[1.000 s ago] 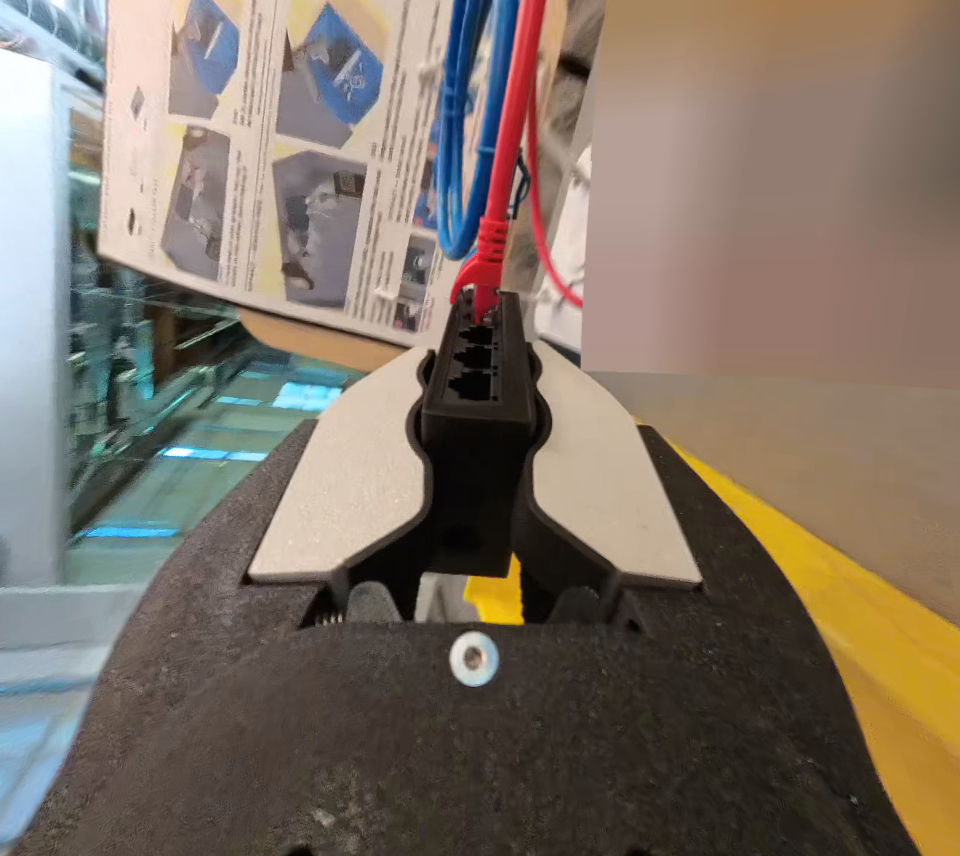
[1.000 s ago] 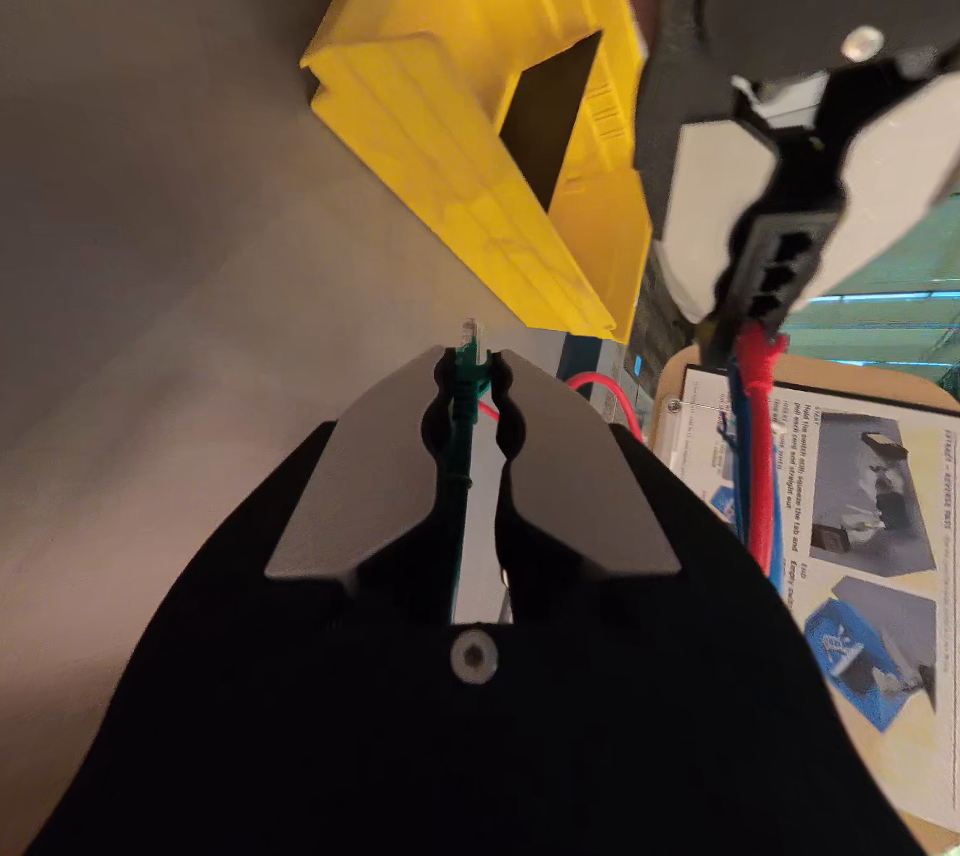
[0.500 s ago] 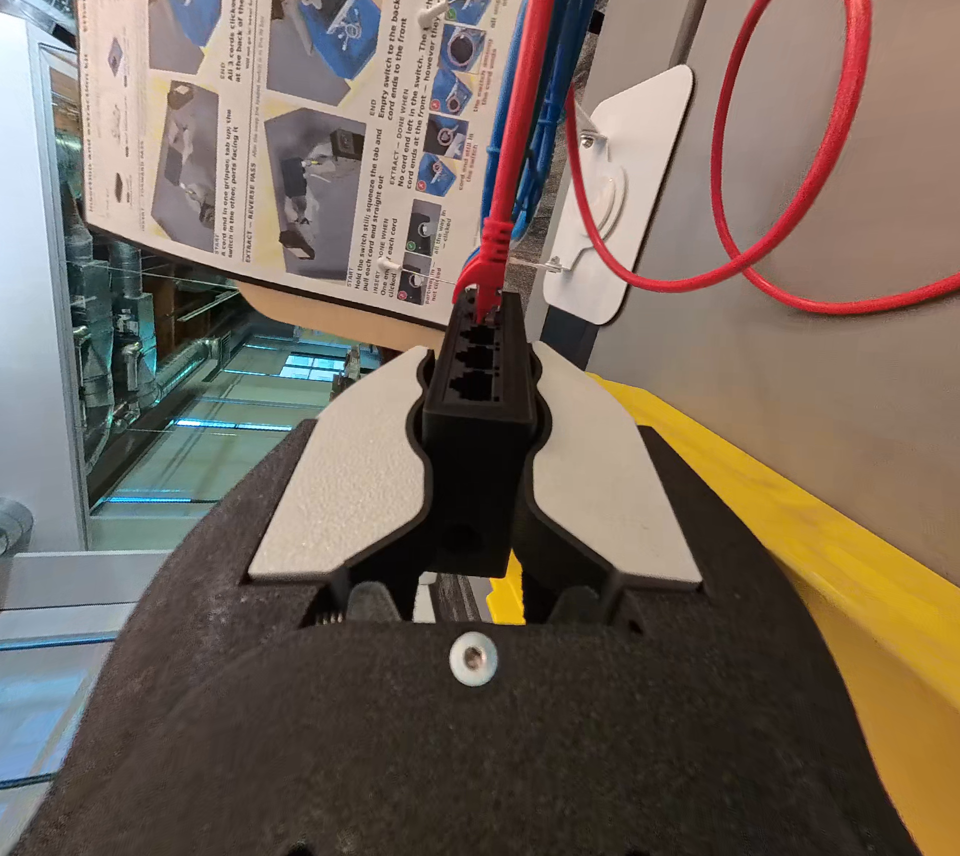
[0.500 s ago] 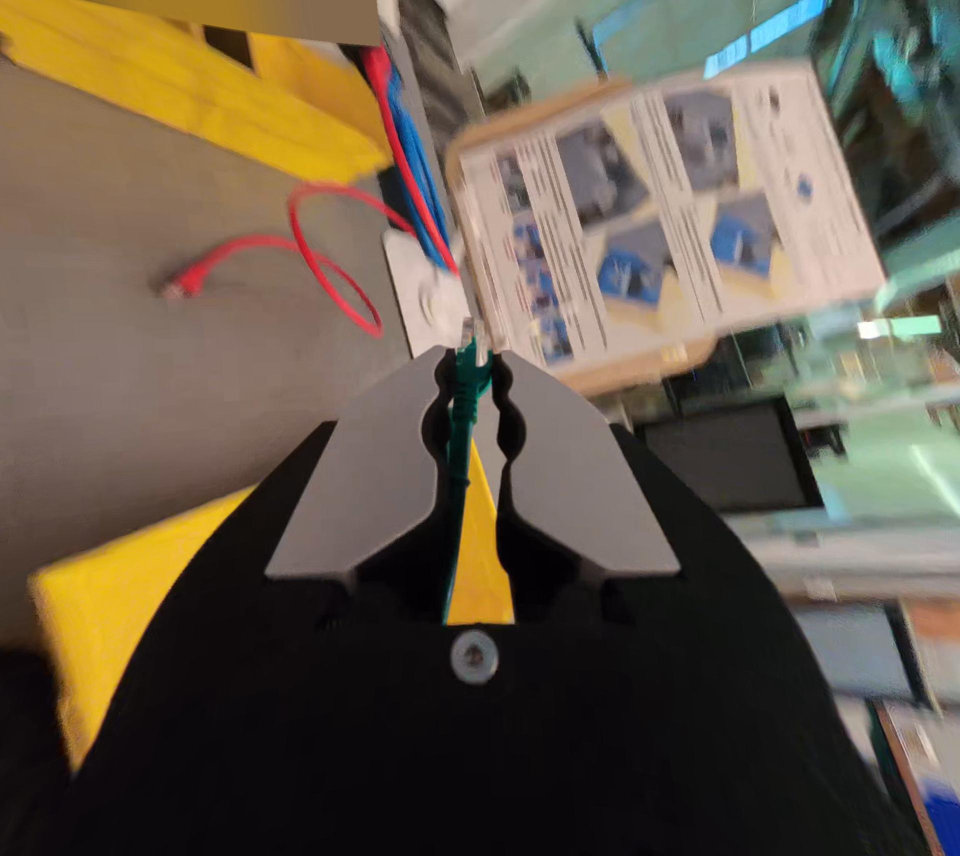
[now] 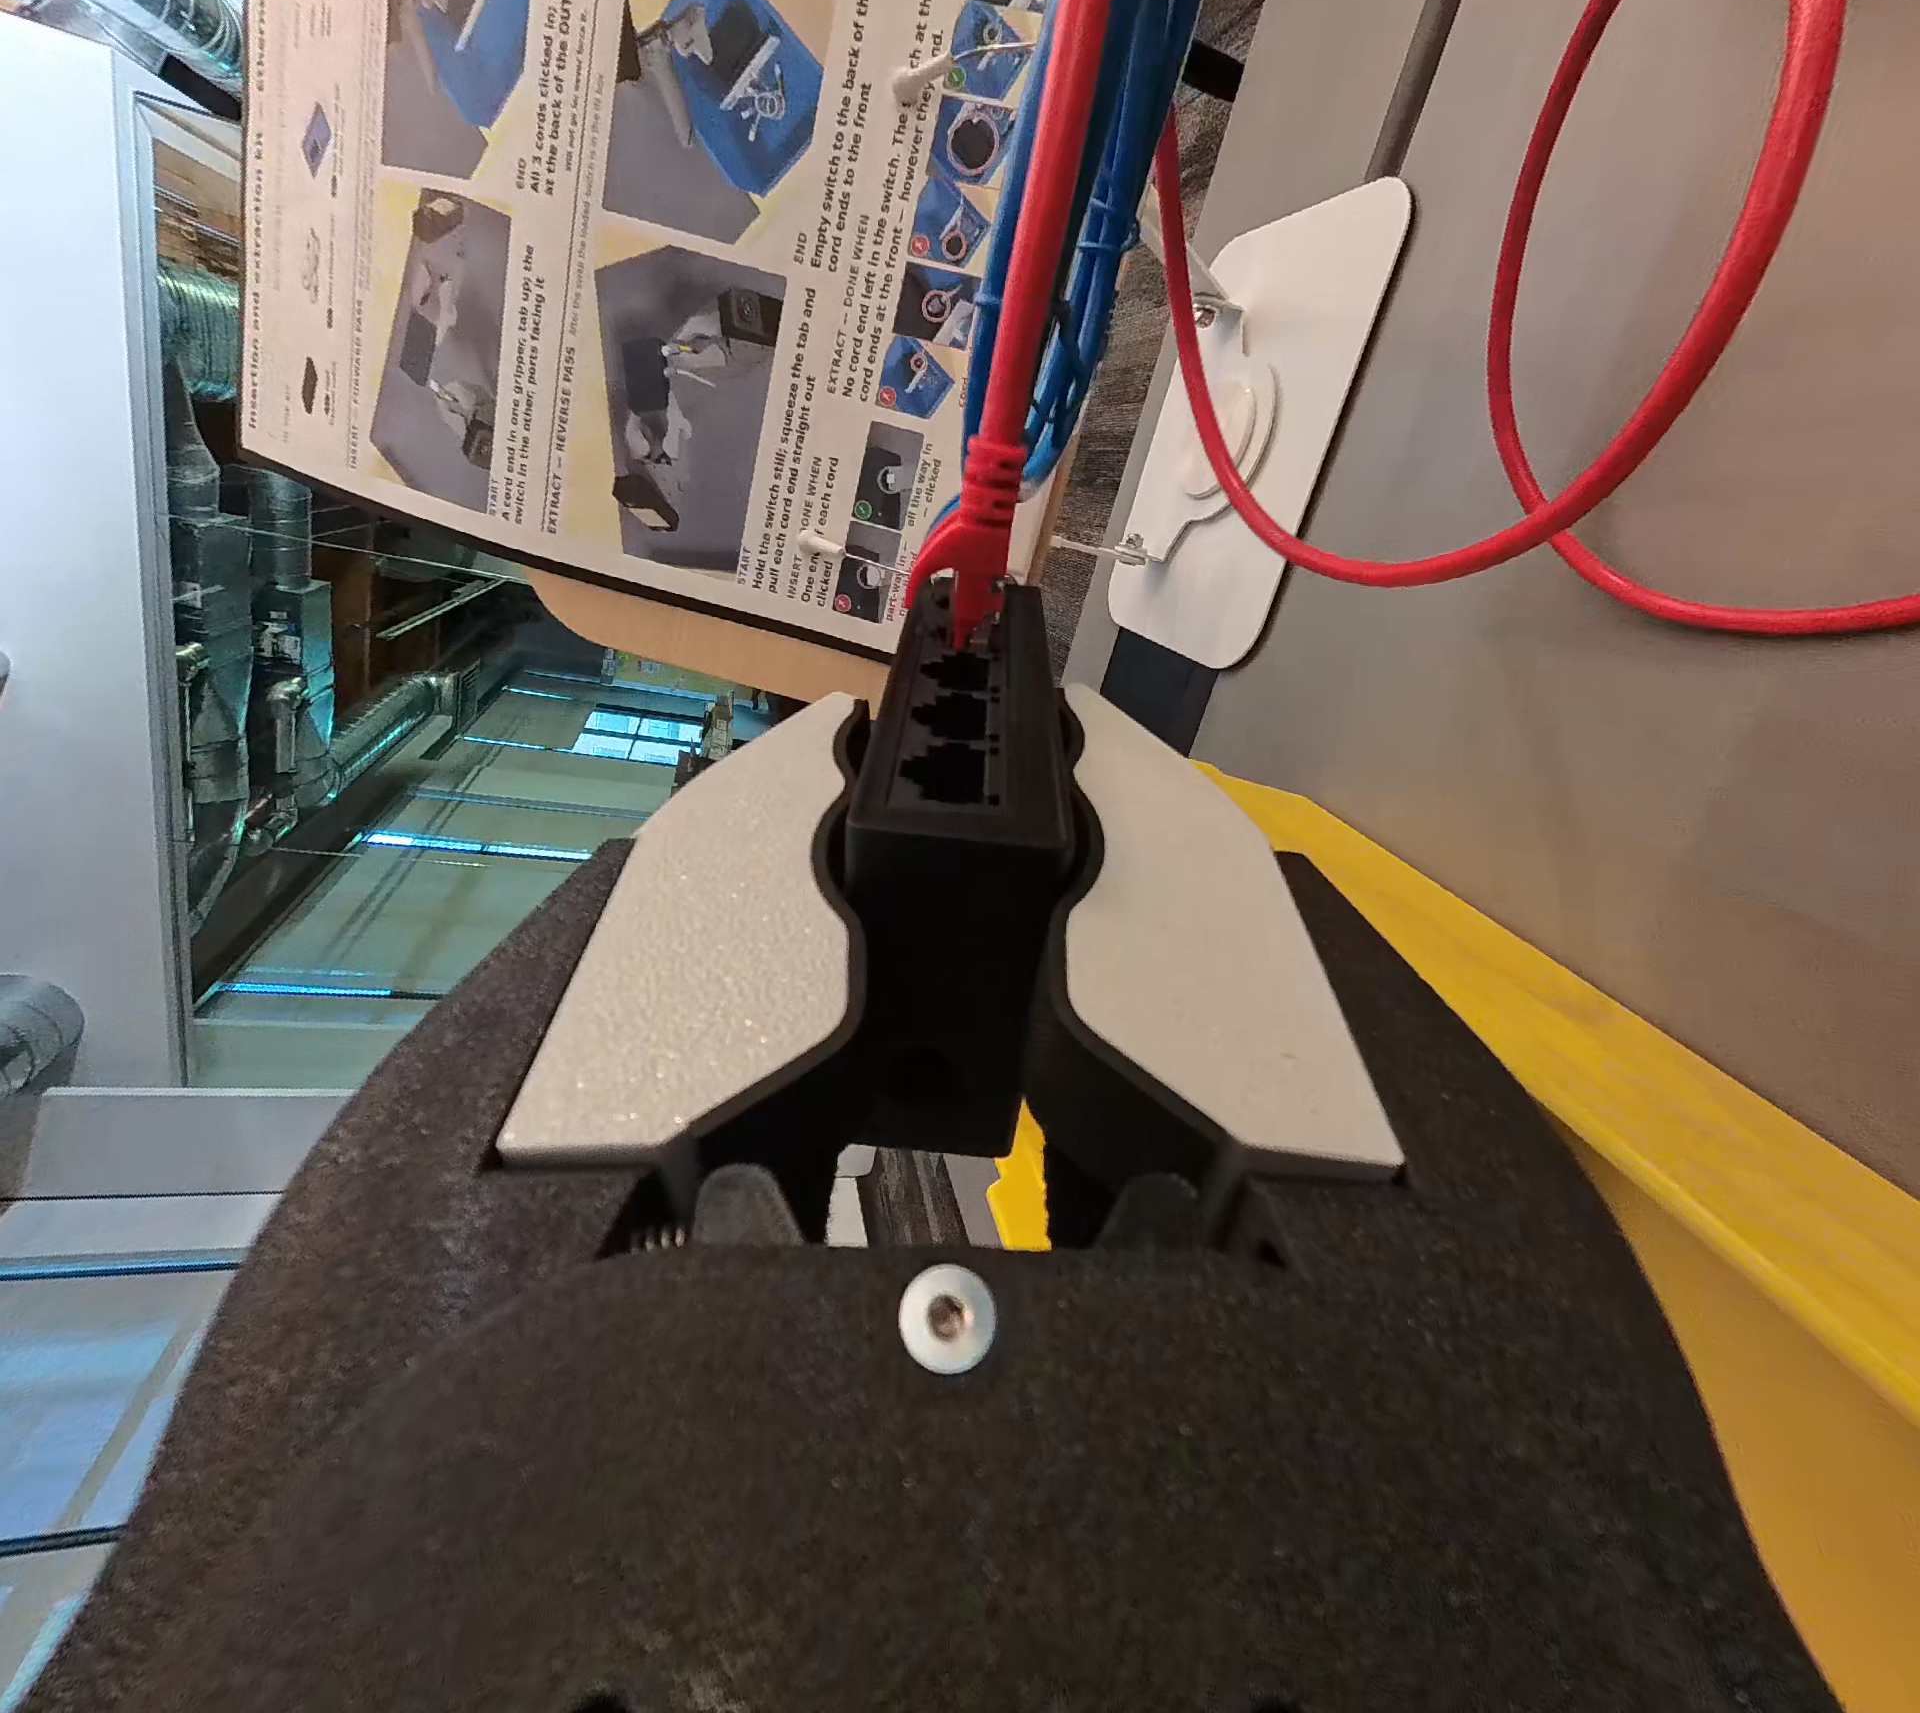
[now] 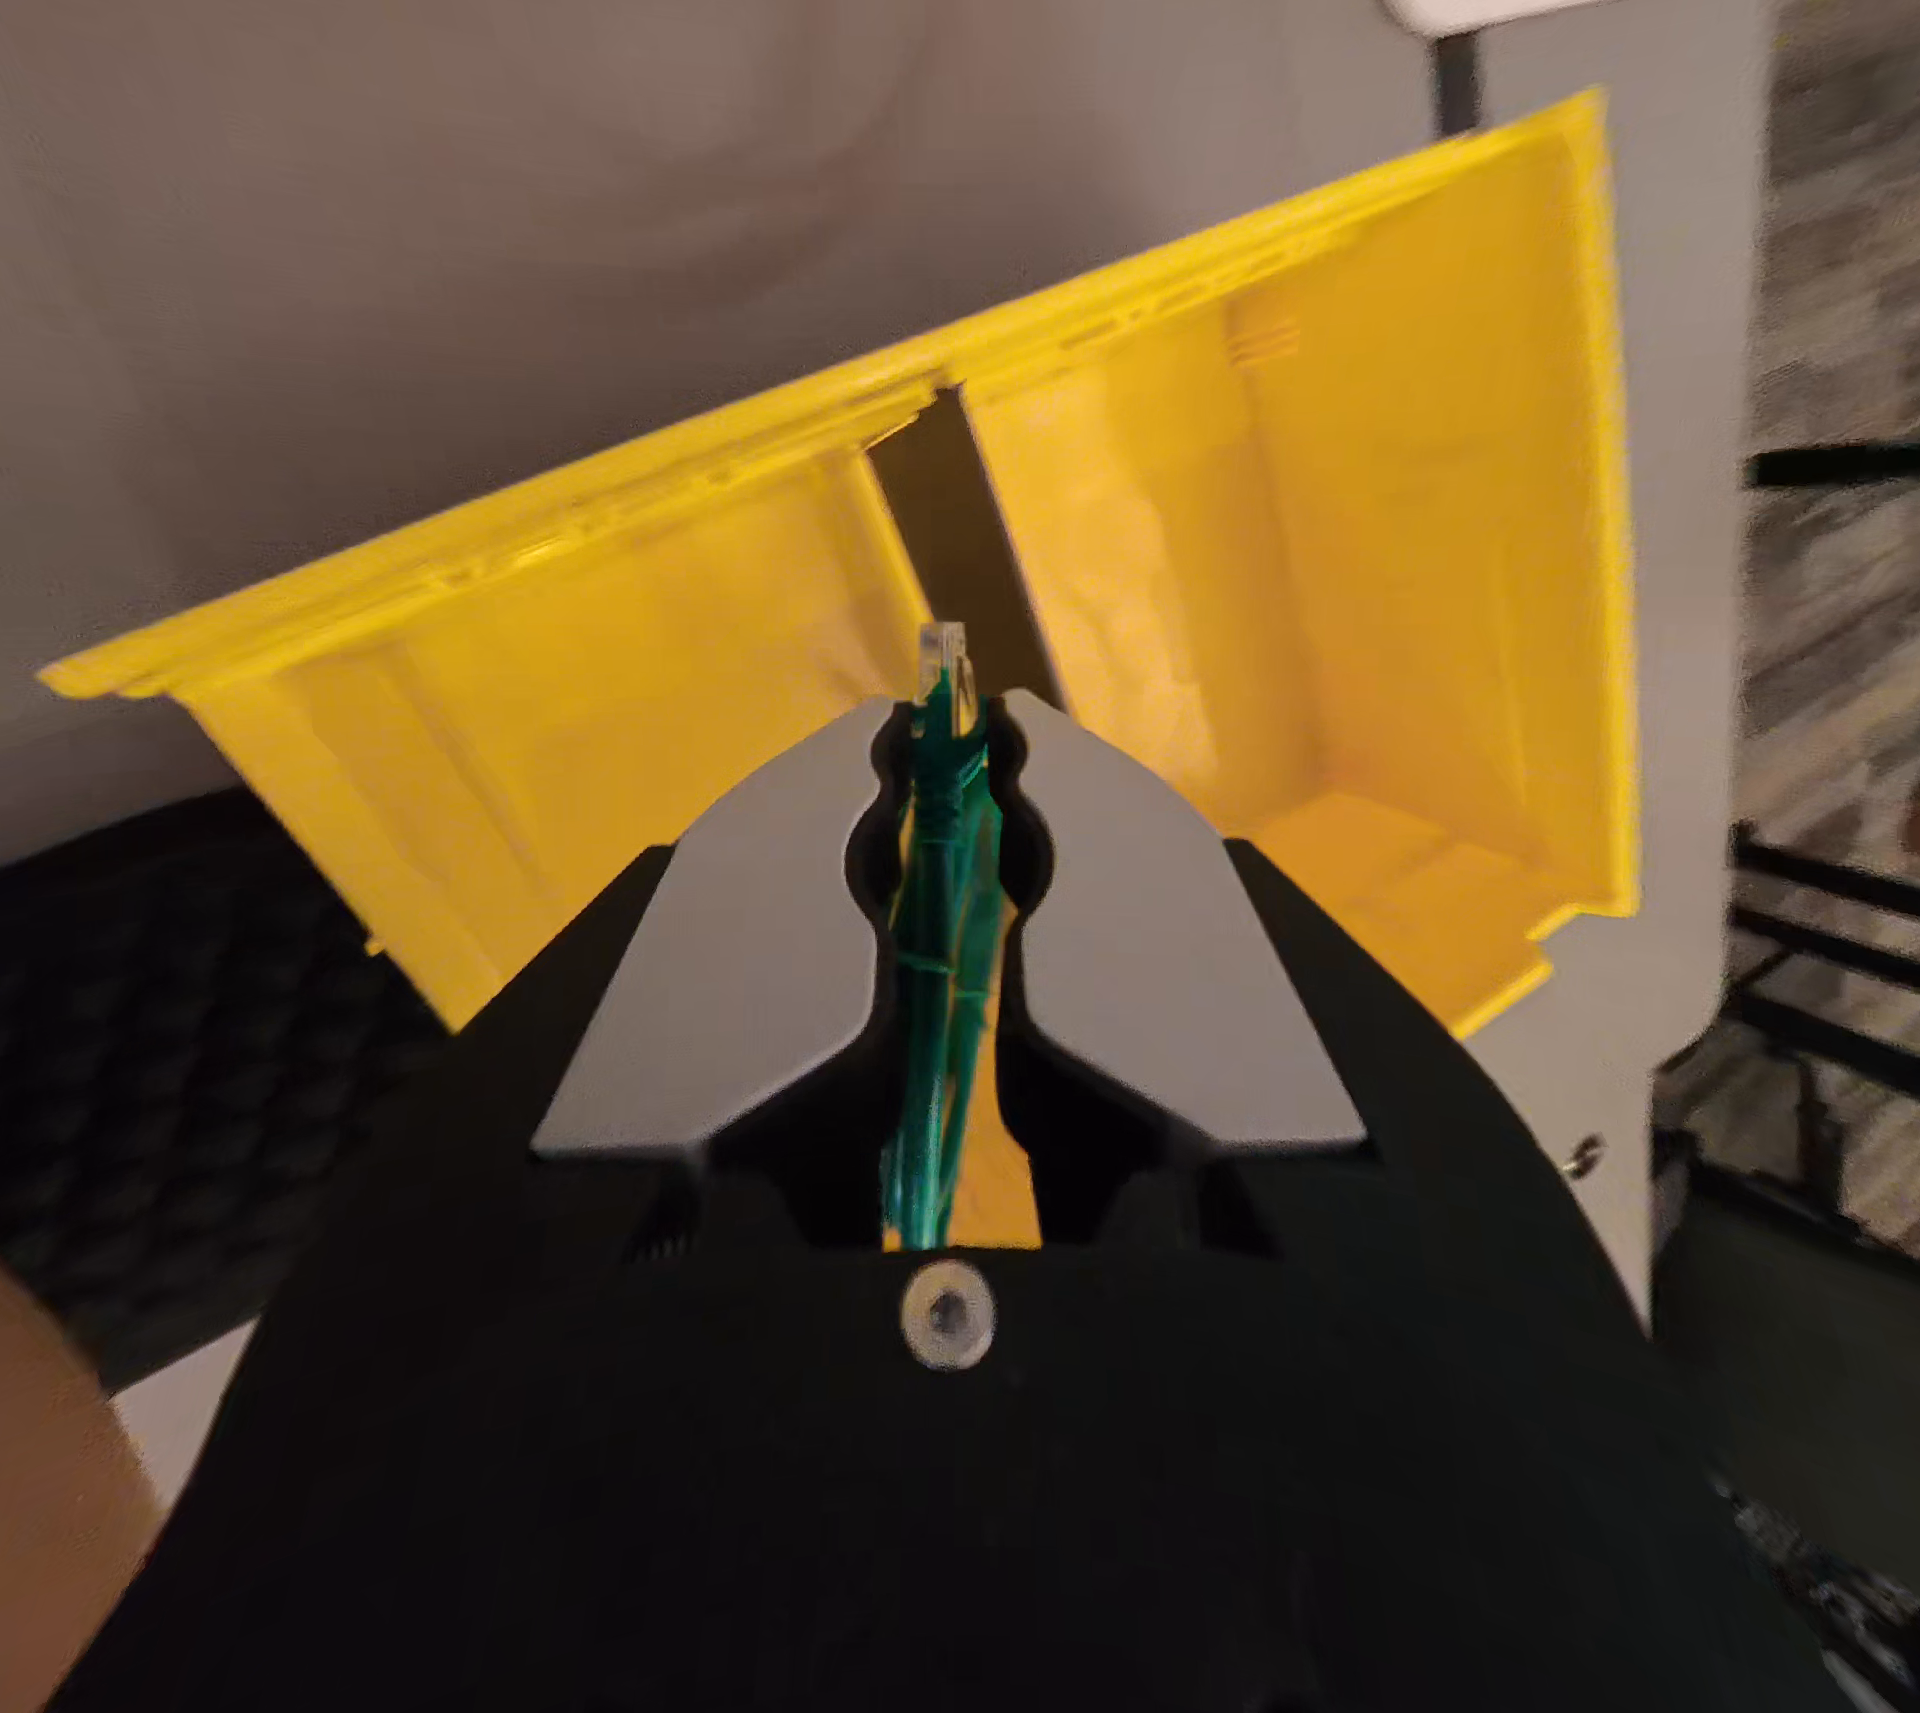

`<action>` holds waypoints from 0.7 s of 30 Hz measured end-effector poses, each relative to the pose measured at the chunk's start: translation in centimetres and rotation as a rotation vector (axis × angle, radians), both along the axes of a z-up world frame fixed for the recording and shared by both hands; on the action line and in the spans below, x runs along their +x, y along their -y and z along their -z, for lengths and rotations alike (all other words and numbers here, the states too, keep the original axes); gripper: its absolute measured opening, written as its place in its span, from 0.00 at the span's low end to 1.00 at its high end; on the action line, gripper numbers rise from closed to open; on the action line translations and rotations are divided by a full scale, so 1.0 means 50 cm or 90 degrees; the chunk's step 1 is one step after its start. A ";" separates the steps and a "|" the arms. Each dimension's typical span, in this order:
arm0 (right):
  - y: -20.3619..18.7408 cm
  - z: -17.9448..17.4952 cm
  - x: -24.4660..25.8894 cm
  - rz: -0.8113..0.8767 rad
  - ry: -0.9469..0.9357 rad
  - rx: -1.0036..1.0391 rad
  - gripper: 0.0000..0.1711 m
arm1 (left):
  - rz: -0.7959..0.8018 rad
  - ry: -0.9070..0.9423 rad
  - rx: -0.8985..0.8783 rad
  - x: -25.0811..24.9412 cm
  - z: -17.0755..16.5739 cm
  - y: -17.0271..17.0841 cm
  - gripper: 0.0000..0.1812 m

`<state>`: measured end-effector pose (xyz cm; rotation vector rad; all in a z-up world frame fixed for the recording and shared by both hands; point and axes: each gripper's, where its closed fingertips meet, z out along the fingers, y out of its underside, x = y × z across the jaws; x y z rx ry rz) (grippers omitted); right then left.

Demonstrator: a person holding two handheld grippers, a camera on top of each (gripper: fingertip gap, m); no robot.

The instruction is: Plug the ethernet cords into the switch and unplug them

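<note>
While the switch point(image 5: 961, 842) is held tight in the left gripper point(image 5: 961, 790), the right gripper point(image 6: 940, 707), shut on the green cord point(image 6: 935, 884), has been swung round to the yellow bin point(image 6: 1351, 541). The green cord is likely being put away, with the red cord point(image 5: 987, 500) still plugged in.

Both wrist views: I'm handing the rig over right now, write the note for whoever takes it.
Left tool: shut on the black switch, ports facing the camera.
Right tool: shut on the green cord, its clear plug sticking out past the tips, over the yellow bin.
Done: the red cord sits in a far port; a blue cord runs alongside it, its end hidden. The near ports look empty.
Left: the green plug is not in the switch. Whether it goes in next or was just pulled, this moment does not show.
</note>
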<state>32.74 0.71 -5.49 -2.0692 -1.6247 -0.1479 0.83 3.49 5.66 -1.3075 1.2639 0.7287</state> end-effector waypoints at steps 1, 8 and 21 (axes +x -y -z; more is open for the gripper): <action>0.006 0.018 0.004 0.011 0.022 -0.032 0.09 | 0.000 0.000 -0.001 0.000 0.000 0.000 0.18; 0.042 0.075 -0.028 0.047 -0.061 -0.224 0.10 | 0.004 -0.001 -0.004 0.005 0.002 0.003 0.18; -0.001 -0.193 -0.158 -0.120 -0.156 0.259 0.13 | 0.072 0.003 0.028 0.042 -0.008 0.026 0.18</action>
